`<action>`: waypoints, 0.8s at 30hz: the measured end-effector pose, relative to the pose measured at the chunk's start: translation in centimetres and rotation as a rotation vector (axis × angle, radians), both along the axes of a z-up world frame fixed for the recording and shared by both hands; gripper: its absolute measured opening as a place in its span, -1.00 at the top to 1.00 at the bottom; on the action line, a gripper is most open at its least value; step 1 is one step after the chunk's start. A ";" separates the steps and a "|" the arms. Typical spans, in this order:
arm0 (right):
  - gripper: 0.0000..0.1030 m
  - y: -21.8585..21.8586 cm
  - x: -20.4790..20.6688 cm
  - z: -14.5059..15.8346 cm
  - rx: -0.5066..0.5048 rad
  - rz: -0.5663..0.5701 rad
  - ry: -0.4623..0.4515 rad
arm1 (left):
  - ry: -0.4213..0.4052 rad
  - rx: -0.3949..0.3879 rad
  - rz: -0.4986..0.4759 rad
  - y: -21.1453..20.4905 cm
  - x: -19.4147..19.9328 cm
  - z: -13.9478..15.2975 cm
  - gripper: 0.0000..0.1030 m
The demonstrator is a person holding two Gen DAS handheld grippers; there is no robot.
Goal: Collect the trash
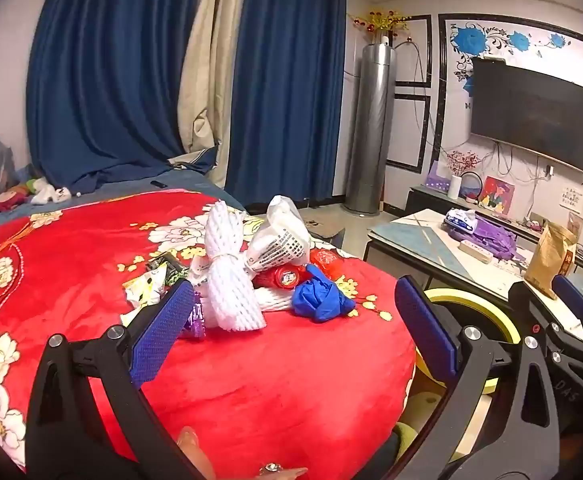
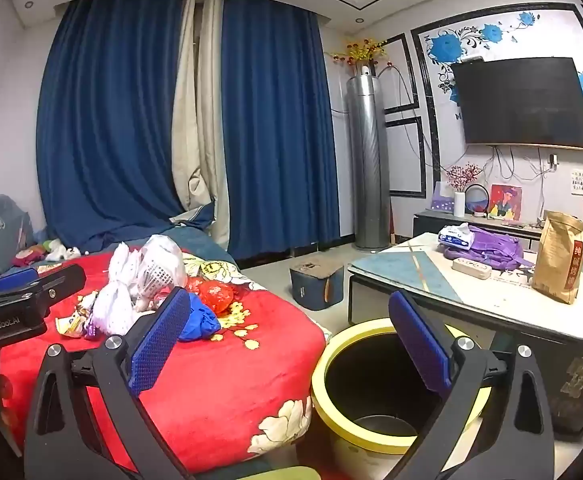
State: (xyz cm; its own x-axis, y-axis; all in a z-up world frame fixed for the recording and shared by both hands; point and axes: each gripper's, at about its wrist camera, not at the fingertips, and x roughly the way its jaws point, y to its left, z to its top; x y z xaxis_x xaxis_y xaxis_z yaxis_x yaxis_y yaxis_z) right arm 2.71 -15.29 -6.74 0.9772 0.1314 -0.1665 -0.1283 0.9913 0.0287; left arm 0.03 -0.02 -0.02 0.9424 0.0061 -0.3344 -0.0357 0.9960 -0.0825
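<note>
Trash heaped on a red blanket [image 1: 71, 264], both grippers wide open and empty.

Left gripper [image 1: 291, 320] hovers with nothing between its jaws; just ahead, past its left finger, lies the trash pile: a white foam net bundle [image 1: 227, 272], a white plastic bag [image 1: 279, 240], a red wrapper [image 1: 281, 278] and a crumpled blue glove [image 1: 321, 298]. Right gripper [image 2: 287, 344] also holds nothing; the pile sits ahead of its left finger, and the yellow-rimmed bin [image 2: 331, 360] stands below, under its right finger.

Your left claw [image 1: 291, 328] is spread wide, nothing between its pads, tipped slightly downward. Your right claw [image 2: 289, 340] is likewise wide, empty, closer to level, just beside it.
</note>
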 end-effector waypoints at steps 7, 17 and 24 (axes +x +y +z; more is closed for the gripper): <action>-0.88 0.3 -0.2 0.0 0.007 -0.002 -0.014 | 0.009 0.001 -0.002 -0.1 -0.2 0.2 -0.80; -0.88 0.2 -0.2 0.2 0.002 -0.009 -0.014 | 0.003 -0.013 -0.001 0.2 -0.2 -0.5 -0.80; -0.88 0.0 -0.4 0.3 0.004 -0.008 -0.009 | 0.004 -0.012 -0.002 0.3 -0.2 -0.6 -0.80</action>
State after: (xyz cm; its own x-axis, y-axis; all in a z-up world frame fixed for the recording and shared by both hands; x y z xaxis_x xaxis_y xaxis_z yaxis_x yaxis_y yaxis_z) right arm 2.30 -15.32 -6.41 0.9797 0.1245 -0.1569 -0.1210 0.9921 0.0318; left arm -0.14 0.24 -0.60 0.9412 0.0006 -0.3380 -0.0344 0.9950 -0.0939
